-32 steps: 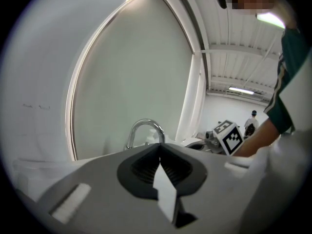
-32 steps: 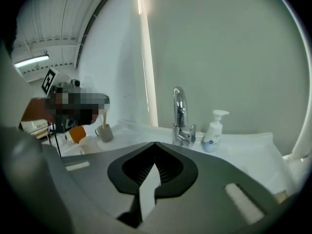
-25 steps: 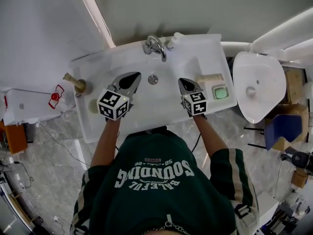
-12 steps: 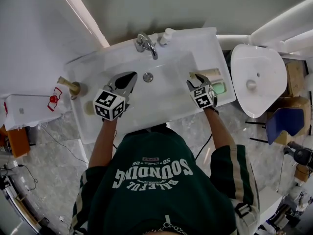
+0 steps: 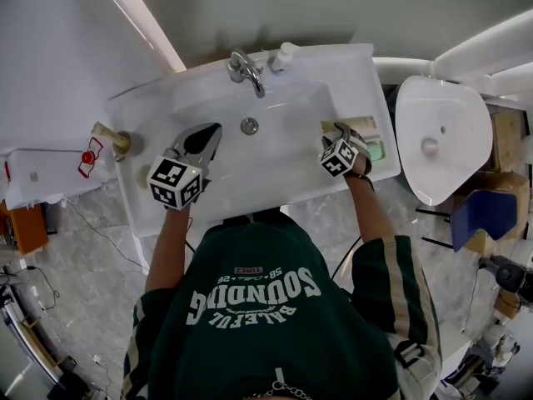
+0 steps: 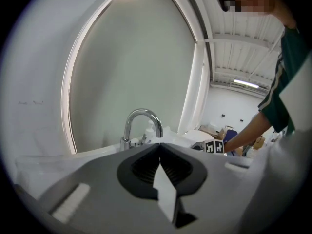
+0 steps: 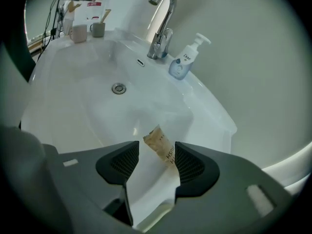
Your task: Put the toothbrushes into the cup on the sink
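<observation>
The right gripper [image 5: 343, 130] has swung from over the basin to the right ledge of the sink [image 7: 73, 96]. Its jaws have just been opening and stand apart around a flat kraft-paper-wrapped toothbrush [image 7: 158, 147]. The left gripper [image 6: 160, 145], jaws together, hovers over the glossy white ceramic surface. A curved chrome faucet [image 7: 163, 18] rises behind. A grey cup [image 7: 98, 29] stands on the far ledge.

White sink [image 5: 250, 200] with faucet [image 7: 163, 26], pump bottle [image 7: 184, 65], two cups [image 7: 78, 33], wrapped toothbrush packet [image 7: 161, 147] along its rim.
</observation>
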Demonstrator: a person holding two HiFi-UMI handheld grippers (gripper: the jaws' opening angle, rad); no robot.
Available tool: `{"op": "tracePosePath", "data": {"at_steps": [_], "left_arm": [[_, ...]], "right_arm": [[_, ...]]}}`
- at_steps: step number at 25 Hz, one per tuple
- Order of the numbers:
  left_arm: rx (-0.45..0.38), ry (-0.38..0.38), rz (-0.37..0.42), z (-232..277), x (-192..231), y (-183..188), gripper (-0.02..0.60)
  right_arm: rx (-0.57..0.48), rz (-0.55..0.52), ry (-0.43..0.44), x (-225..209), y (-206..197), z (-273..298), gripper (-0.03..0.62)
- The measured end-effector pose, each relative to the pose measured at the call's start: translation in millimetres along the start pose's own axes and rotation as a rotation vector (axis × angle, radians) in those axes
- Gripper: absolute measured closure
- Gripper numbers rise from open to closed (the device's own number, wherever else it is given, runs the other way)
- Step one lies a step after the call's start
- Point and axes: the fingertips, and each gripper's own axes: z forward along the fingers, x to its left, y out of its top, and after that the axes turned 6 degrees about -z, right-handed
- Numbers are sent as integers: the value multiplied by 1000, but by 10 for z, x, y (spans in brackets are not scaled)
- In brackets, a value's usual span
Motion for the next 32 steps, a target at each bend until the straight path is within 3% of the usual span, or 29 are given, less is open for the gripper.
{"op": "tracePosePath", "data": {"at_steps": [4, 9, 13, 18, 25, 32], "left_arm": [[-4, 57, -26, -121, 101, -61, 529], [-14, 101, -45, -224, 183, -92, 529], [-25, 112, -49, -250, 202, -76, 529], [-33, 111, -48, -258, 212, -67, 529], [-57, 107, -48, -309, 183, -31, 529], [-88, 139, -58, -534, 282, -20, 529]], "right_arm": [[31, -75, -6, -21, -51, 132, 390], [46, -56, -13, -104, -67, 227, 395], [34, -60, -47, -214, -6, 174, 487], [-31, -72, -78, -273, 220, 47, 557], [-136, -54, -89, -260, 614, -157, 576], [-279, -33, -43, -52, 1317, -322, 576]]}}
